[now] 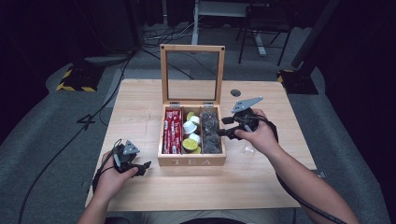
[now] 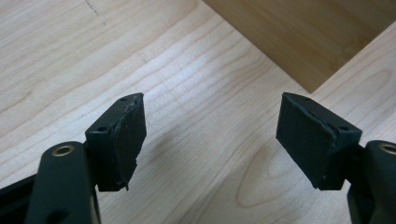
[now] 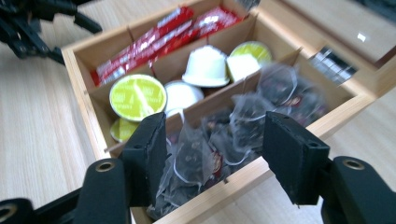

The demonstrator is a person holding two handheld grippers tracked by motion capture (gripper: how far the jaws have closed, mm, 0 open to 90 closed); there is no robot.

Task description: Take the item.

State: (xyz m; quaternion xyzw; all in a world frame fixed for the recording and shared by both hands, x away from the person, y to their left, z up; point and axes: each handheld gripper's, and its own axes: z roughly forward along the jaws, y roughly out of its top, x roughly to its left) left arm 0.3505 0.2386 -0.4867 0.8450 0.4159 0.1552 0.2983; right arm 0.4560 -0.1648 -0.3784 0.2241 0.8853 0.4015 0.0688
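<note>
Right gripper is held over the right side of the open bamboo tea box, jaws set fairly wide, nothing gripped. In the right gripper view the dark pyramid mesh tea bags are seen between and below the jaws, in the box's right compartment; contact with them cannot be confirmed.

Left gripper is held low over the light wooden table, just left of the box's near left corner. Its jaws are spread wide and empty; bare table is seen between the pads.

"TEA" is read on the box's near wall. Print on the red sachets is too small to read.

The box sits mid-table, long compartments running near to far, glass-paned lid stood upright at the far edge. Yellow-green and white capsules are held in the middle compartment, sachets in the left.
</note>
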